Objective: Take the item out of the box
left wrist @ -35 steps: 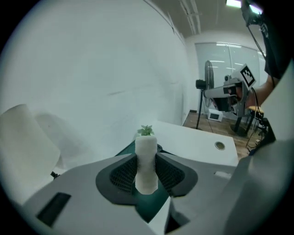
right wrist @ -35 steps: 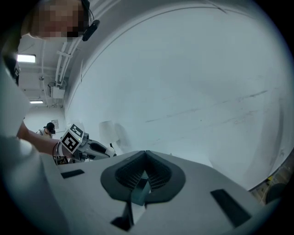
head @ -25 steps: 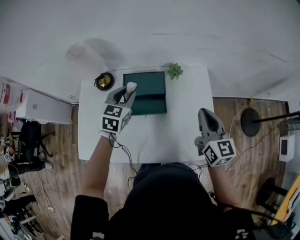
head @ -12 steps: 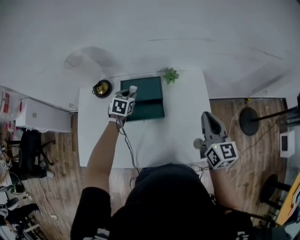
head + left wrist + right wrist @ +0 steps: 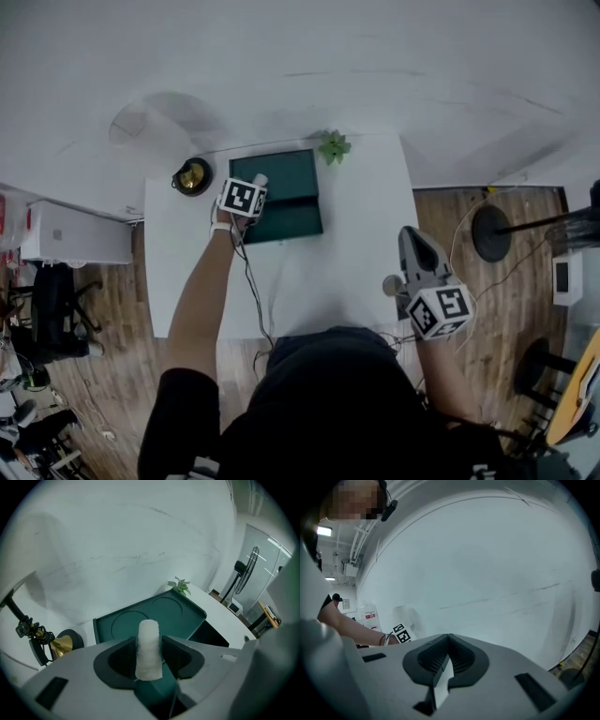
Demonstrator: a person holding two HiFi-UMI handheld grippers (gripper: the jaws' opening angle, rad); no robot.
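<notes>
White and soft-looking, the short cylindrical roll (image 5: 148, 639) stands upright between the jaws of your left gripper (image 5: 148, 654), and those jaws are opening around it. The pads sit just beside its flanks rather than squeezing them, so I judge the hold to be letting go, not tightening. You took it across the sides, which keeps it vertical and leaves its rounded top showing above the jaw tips.

From the head view, that gripper hangs at the left edge of the dark green rectangular box (image 5: 286, 217) on the white table (image 5: 356, 234). The box's hinged lid (image 5: 173, 611), with two round recesses pressed into it, lies open and flat beyond the roll. That explains why the way out is clear. Green shows beneath the roll in the left gripper view, so it may be over the box's rim; I cannot tell what, if anything, it rests on.

Your right gripper (image 5: 448, 644) is clenched, tips together with nothing pinched between them. It is held well apart from the box near the table's front edge, probably to stay out of the way.

A small green plant (image 5: 333, 146) sits at the box's far corner and a brass bell (image 5: 192, 175) lies to its left, so the bare table nearer you looks the safer drop spot.
</notes>
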